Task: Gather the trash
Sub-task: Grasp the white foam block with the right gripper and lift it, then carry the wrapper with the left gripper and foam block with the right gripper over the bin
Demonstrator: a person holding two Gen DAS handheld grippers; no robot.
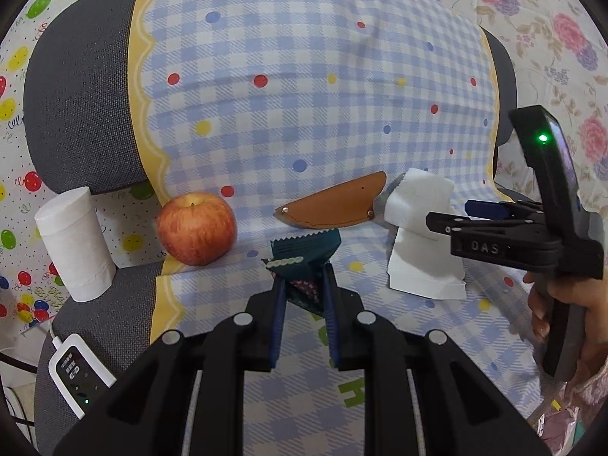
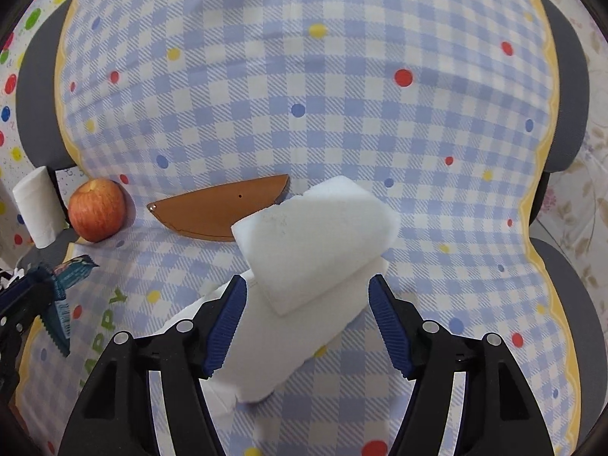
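Where sponge [image 2: 315,243] overlaps, sheath [image 2: 212,209] end hidden

Grey fabric chair [image 1: 79,87], seat and backrest both in view, dark mesh-like weave. A cloth [image 1: 304,76] in blue-and-white check, with red, blue and yellow dots and a wavy yellow border, is draped over backrest and seat; green letters are printed near the seat's front edge. The grey upholstery shows bare along the left and right edges of the chair.

Behind the chair on the left, a white sheet [image 1: 22,57] printed with coloured balloons and small black specks. On the right, a pale floral covering [image 1: 551,26] with pink and purple blooms.

A white cable runs off the seat's left front corner. Light is even and soft, with faint shadows.
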